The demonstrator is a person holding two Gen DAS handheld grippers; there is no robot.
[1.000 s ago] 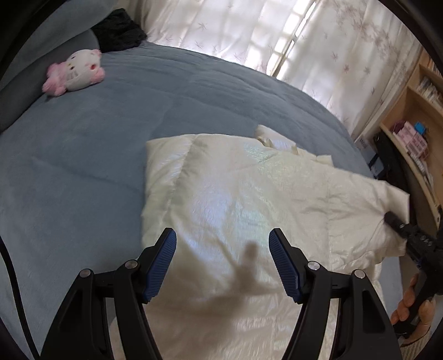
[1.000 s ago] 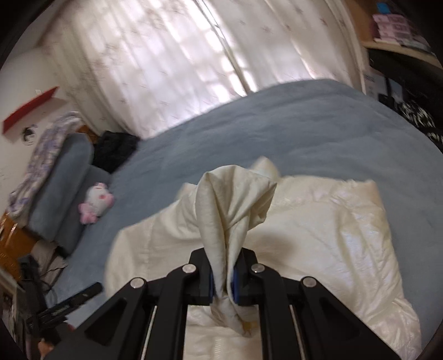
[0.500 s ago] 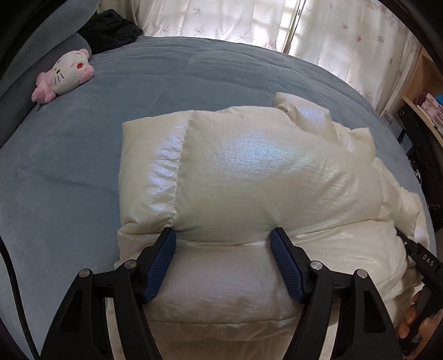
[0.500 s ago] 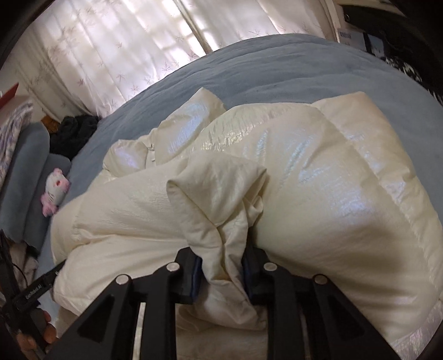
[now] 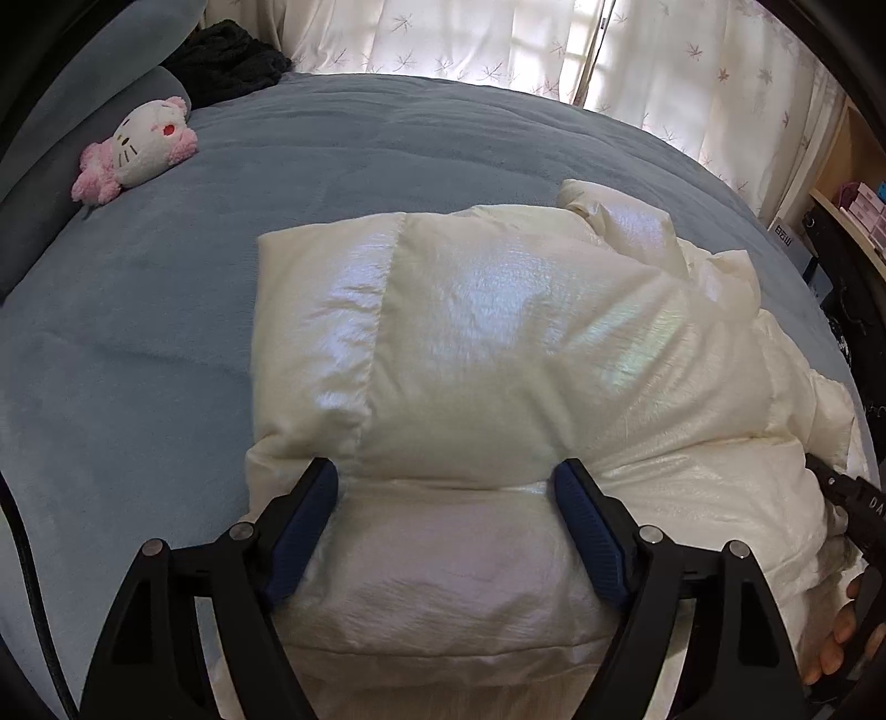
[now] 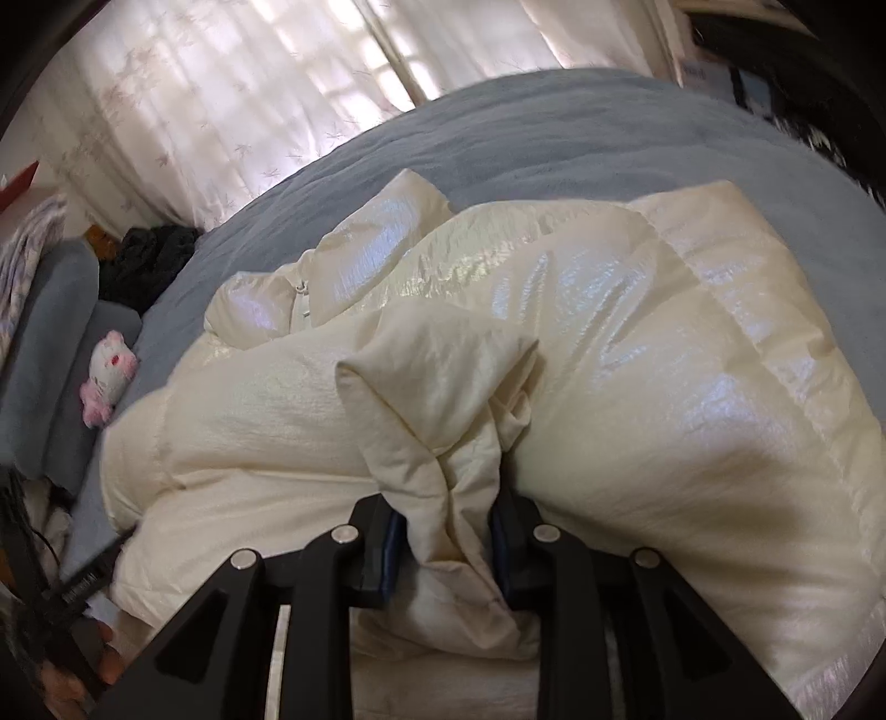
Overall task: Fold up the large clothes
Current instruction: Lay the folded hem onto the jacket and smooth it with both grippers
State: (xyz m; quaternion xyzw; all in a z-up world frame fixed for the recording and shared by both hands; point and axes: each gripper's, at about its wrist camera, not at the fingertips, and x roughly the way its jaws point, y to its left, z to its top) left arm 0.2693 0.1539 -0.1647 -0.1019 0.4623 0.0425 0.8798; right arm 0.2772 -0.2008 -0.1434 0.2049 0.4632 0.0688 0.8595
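Observation:
A cream puffy down jacket (image 5: pixel 498 343) lies doubled over on the blue-grey bed (image 5: pixel 138 332). My left gripper (image 5: pixel 443 471) hovers low over the jacket's near edge. Its jaws are opening wide and straddle the top layer without pressing it. In the right wrist view the jacket (image 6: pixel 664 360) fills the middle, and a bunched fold of its fabric (image 6: pixel 437 387) stands up between my right gripper's (image 6: pixel 446 501) pads. Those jaws are opening a little while the fold still touches both pads. The right gripper's body (image 5: pixel 847 493) shows at the left view's right edge.
A pink and white plush toy (image 5: pixel 138 147) lies by a grey pillow at the far left. Dark clothing (image 5: pixel 227 61) is heaped behind it. White curtains (image 5: pixel 498 44) hang past the bed, and shelves (image 5: pixel 853 194) stand at the right. A hand (image 5: pixel 836 637) grips the right tool.
Both grippers have dropped toward the bed. The raised jacket half has come down over the rest. The right jaws have parted slightly around the fold, and the left jaws have widened.

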